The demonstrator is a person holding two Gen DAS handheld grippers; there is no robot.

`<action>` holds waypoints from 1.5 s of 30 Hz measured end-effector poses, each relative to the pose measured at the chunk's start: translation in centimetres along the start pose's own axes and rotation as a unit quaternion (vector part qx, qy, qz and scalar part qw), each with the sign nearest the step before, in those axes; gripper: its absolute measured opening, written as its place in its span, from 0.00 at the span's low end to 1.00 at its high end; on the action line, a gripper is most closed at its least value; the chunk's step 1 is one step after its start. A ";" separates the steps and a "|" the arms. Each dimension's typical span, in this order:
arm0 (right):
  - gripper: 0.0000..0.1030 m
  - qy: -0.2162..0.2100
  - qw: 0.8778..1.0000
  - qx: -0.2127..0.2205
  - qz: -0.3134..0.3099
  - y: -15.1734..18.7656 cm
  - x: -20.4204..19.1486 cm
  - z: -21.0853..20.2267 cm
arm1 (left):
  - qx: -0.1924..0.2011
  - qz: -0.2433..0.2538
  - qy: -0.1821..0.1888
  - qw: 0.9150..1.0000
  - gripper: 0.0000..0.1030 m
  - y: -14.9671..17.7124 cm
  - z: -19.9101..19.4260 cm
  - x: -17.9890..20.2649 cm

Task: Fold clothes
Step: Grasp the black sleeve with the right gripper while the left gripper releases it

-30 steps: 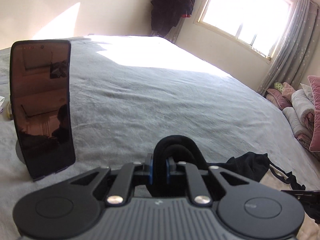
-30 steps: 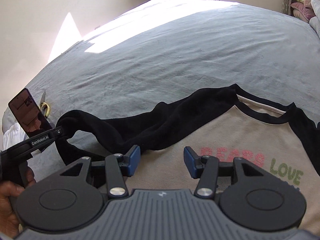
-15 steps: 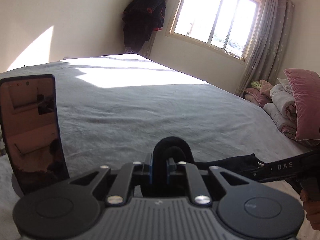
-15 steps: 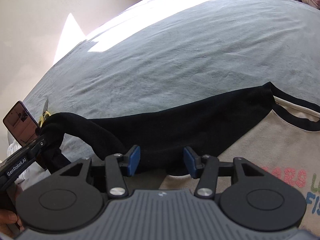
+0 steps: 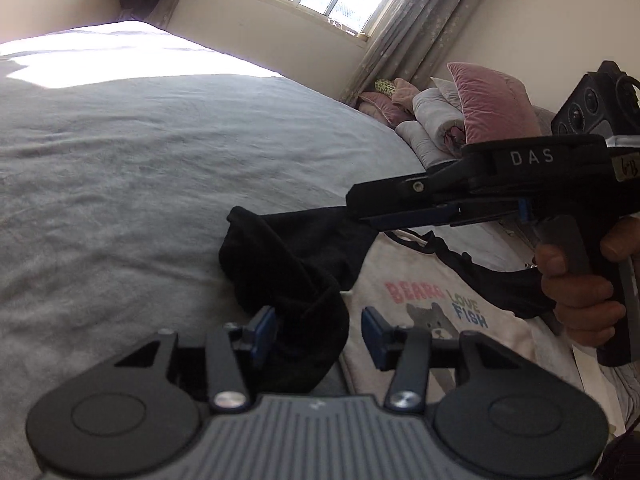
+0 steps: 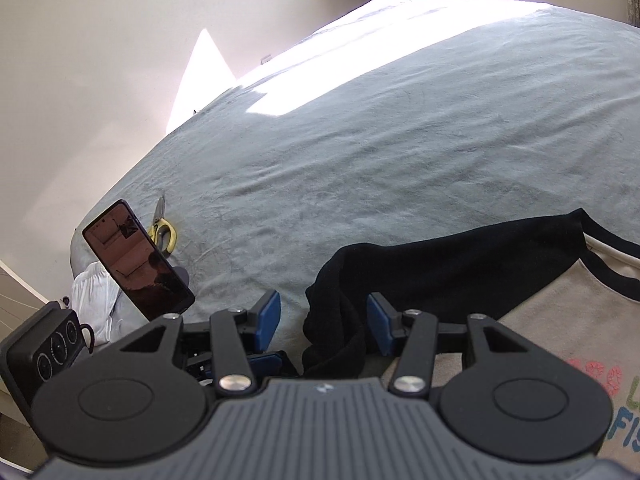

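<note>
A cream shirt [image 5: 400,280] printed "BEARS LOVE FISH" lies at the near edge of a grey bed [image 5: 140,160]. The left gripper [image 5: 316,330] is opening around its black sleeve [image 5: 288,280]. The right gripper [image 6: 323,319], marked "DAS", stands spread.

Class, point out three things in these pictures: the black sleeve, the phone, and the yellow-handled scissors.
black sleeve [image 5: 296,280]: left wrist view, on the folded cuff end.
phone [image 6: 136,264]: right wrist view, middle of its dark screen.
yellow-handled scissors [image 6: 165,233]: right wrist view, on the yellow handle loop.
</note>
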State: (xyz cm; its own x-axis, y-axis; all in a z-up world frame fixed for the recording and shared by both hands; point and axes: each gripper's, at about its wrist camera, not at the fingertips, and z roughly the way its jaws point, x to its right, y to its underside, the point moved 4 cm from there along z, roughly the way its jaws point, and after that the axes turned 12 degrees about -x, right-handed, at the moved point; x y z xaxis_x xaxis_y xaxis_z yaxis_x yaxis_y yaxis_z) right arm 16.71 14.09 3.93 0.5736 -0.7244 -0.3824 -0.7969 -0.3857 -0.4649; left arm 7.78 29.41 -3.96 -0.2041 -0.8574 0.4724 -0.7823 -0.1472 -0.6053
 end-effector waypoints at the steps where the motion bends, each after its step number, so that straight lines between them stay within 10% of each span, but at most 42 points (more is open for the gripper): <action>1: 0.51 -0.006 1.000 -0.003 -0.003 0.1 -0.4 0.0 | 0.008 -0.010 0.011 1.000 0.50 0.0 -0.7 -0.4; 7: 0.51 -0.027 0.999 -0.017 -0.010 0.7 -2.0 1.0 | 0.035 -0.074 -0.023 0.996 0.52 0.2 -4.6 -3.8; 19: 0.51 -0.005 0.992 -0.093 -0.090 4.3 -5.8 7.1 | -0.037 -0.096 -0.138 0.985 0.51 2.8 -5.1 -7.4; 20: 0.49 0.001 0.990 -0.096 -0.099 4.7 -5.8 7.5 | -0.037 -0.096 -0.136 0.985 0.52 2.8 -5.1 -7.4; 22: 0.12 0.018 0.989 -0.096 -0.113 5.5 -5.6 7.8 | -0.037 -0.098 -0.131 0.986 0.52 2.9 -5.1 -7.4; 45: 0.10 -0.039 0.999 -0.001 -0.006 12.2 1.5 3.4 | -0.089 -0.123 0.022 0.988 0.51 3.1 0.4 -3.3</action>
State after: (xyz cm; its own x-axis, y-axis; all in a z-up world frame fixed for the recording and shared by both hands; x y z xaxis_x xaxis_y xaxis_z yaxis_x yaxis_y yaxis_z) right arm 8.50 10.28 -5.03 0.5961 -0.6727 -0.4382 -0.7902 -0.3952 -0.4684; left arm 6.24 31.58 -7.63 -0.0164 -0.7836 0.6210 -0.9013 -0.2573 -0.3485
